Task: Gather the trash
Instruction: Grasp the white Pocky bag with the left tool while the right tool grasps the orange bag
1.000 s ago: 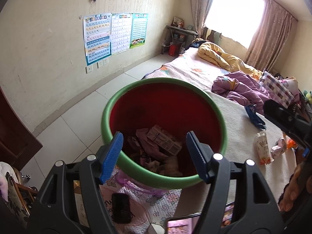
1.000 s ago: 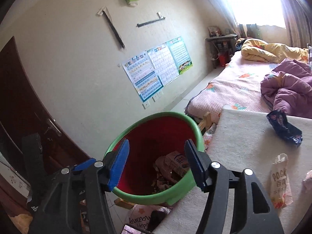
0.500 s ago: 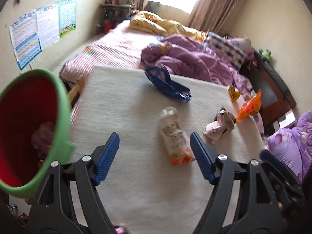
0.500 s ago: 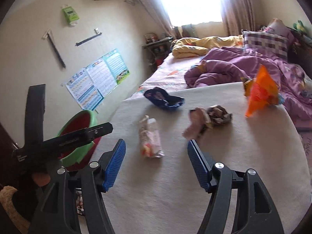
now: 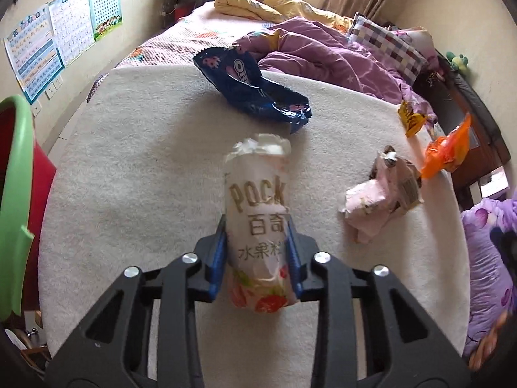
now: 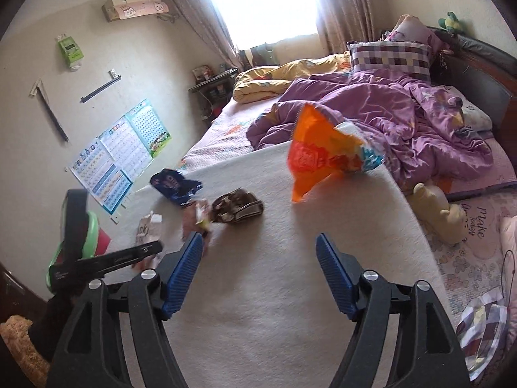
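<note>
Swinging away from the green-rimmed red plastic bin (image 5: 16,194), which filled both wrist views a second ago, has brought both tools over the cream fleece blanket (image 5: 145,161) spread on the bed, where the remaining litter lies. The bin is now seen only at the left edge of the left wrist view, with wrappers already inside it in the earlier frames, so part of the collecting is judged done.

On the blanket, well apart from one another, are a crumpled dark-blue foil biscuit bag (image 5: 252,90), an orange crisp packet (image 6: 323,158) near the purple quilt, a scrunched pink-and-brown wrapper (image 5: 381,197) and a small yellow wrapper (image 5: 412,119) at the far edge.

The left hand-held gripper (image 5: 257,252) has just been closing, and its blue pads are now clamped on the lower half of the tall white paper snack pouch with gold lettering (image 5: 258,210), which lies on the blanket between them. A lift and a carry back to the bin are judged to come next.

The right hand-held gripper (image 6: 260,274) has just been opening; its jaws are spread wide over bare blanket with nothing between them, the orange packet lying ahead of them as a likely next target.
</note>
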A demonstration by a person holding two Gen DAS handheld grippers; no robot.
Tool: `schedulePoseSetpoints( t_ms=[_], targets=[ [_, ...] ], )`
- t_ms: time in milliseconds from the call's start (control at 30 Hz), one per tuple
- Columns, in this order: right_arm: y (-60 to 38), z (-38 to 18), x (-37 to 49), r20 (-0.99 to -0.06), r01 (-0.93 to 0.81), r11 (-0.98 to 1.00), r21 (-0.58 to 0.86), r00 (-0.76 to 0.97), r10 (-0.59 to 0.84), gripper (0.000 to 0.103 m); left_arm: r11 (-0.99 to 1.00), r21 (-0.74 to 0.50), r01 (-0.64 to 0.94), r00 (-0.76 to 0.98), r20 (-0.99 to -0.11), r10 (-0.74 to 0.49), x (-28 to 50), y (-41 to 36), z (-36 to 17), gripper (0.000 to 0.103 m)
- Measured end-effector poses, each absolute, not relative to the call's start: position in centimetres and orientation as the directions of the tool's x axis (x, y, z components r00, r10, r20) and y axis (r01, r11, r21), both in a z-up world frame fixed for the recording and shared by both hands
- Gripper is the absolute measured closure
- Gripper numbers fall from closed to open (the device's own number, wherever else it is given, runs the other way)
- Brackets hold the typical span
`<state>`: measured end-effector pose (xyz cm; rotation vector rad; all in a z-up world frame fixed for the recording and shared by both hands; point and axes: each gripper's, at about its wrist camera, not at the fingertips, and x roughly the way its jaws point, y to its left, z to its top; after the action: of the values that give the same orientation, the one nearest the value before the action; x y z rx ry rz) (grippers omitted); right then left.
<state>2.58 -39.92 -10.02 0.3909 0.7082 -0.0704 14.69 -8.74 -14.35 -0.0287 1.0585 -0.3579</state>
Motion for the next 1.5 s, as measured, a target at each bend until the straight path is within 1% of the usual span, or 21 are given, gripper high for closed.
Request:
schedulePoseSetpoints(
  t_ms=[100,267,467,567,633,667,700,733,767,800,833,867,1000,1100,1200,1267,1333,1400,1433,1467,1500],
  targets=[
    [-43.4,-9.8,4.9,-0.645,0.243,0.913,0.327,0.764,0.027,0.025,0.939,-0.184,0.29,0.465,-0.83,-0.307,12.3,-8.4,-13.1,0.072],
    [-45.8,-9.9,10.1,-0.677,0.262,0.932,0.25,0.735,-0.025,0.024,0.927,-0.185,0.325,0.477,-0.815,-0.33,8.3,-8.5,-11.4,0.072],
    [-47.6,-12.8,14.6,-0.737,0.288,0.921,0.263,0.676,-0.002,0.017,0.909,-0.212,0.357,0.449,-0.815,-0.367,4.8,-10.3,-11.1,0.071],
    [-48.1,-15.0,15.9,-0.782,0.297,0.918,0.263,0.623,0.022,0.017,0.901,-0.201,0.385,0.441,-0.817,-0.371,4.0,-11.1,-11.1,0.071],
    [-48.6,-15.3,15.7,-0.77,0.296,0.907,0.299,0.636,0.046,0.018,0.902,-0.202,0.382,0.443,-0.816,-0.371,4.0,-11.1,-11.1,0.07],
    [-48.7,-15.3,15.7,-0.766,0.29,0.906,0.31,0.64,0.057,0.027,0.903,-0.202,0.38,0.445,-0.816,-0.369,4.0,-10.9,-11.0,0.07],
    [-48.6,-15.1,15.6,-0.762,0.281,0.906,0.318,0.644,0.068,0.033,0.905,-0.202,0.374,0.447,-0.816,-0.367,4.1,-10.8,-11.1,0.07],
    [-48.5,-14.8,15.5,-0.759,0.267,0.91,0.318,0.647,0.076,0.043,0.907,-0.203,0.369,0.447,-0.817,-0.365,4.2,-10.6,-11.1,0.07],
    [-48.2,-14.5,15.5,-0.756,0.25,0.916,0.315,0.649,0.083,0.057,0.908,-0.204,0.365,0.447,-0.817,-0.363,4.3,-10.4,-11.2,0.07],
    [-47.8,-14.2,15.4,-0.755,0.238,0.925,0.297,0.651,0.075,0.058,0.909,-0.206,0.361,0.447,-0.818,-0.363,4.4,-10.3,-11.2,0.07],
    [-47.5,-13.8,15.4,-0.755,0.227,0.93,0.289,0.651,0.076,0.081,0.91,-0.208,0.359,0.448,-0.817,-0.364,4.3,-10.2,-11.3,0.07],
    [-47.2,-13.7,15.4,-0.763,0.209,0.932,0.295,0.64,0.098,0.098,0.91,-0.209,0.359,0.449,-0.816,-0.365,4.1,-10.0,-11.2,0.07],
    [-46.0,-13.2,14.2,-0.749,0.173,0.934,0.314,0.649,0.132,0.098,0.907,-0.213,0.363,0.451,-0.812,-0.371,4.1,-9.8,-11.1,0.07],
    [-45.1,-12.1,12.7,-0.718,0.143,0.927,0.346,0.677,0.164,0.098,0.909,-0.214,0.358,0.453,-0.812,-0.369,4.2,-9.4,-11.1,0.07],
    [-43.7,-10.6,11.2,-0.701,0.1,0.925,0.366,0.684,0.203,0.102,0.913,-0.216,0.346,0.457,-0.811,-0.366,4.3,-8.9,-11.1,0.07],
    [-42.4,-10.2,10.4,-0.712,0.064,0.943,0.328,0.672,0.202,0.102,0.916,-0.217,0.339,0.459,-0.811,-0.362,4.4,-8.7,-11.1,0.07],
    [-41.1,-10.0,9.7,-0.719,0.035,0.96,0.277,0.671,0.183,0.097,0.917,-0.219,0.333,0.462,-0.81,-0.361,4.5,-8.5,-11.1,0.07],
    [-40.7,-9.7,9.4,-0.693,0.011,0.968,0.252,0.699,0.173,0.074,0.917,-0.219,0.333,0.46,-0.811,-0.361,4.7,-8.5,-11.1,0.07],
    [-40.9,-9.4,9.3,-0.672,0.018,0.969,0.246,0.724,0.157,0.044,0.916,-0.22,0.335,0.458,-0.812,-0.362,4.7,-8.6,-11.1,0.07],
    [-41.3,-9.0,9.4,-0.65,0.029,0.968,0.25,0.746,0.146,0.031,0.915,-0.219,0.339,0.456,-0.812,-0.363,4.6,-8.7,-11.2,0.07],
    [-41.8,-8.8,9.7,-0.635,0.033,0.966,0.257,0.759,0.143,0.03,0.913,-0.217,0.345,0.454,-0.813,-0.364,4.5,-8.9,-11.2,0.07]
  ],
)
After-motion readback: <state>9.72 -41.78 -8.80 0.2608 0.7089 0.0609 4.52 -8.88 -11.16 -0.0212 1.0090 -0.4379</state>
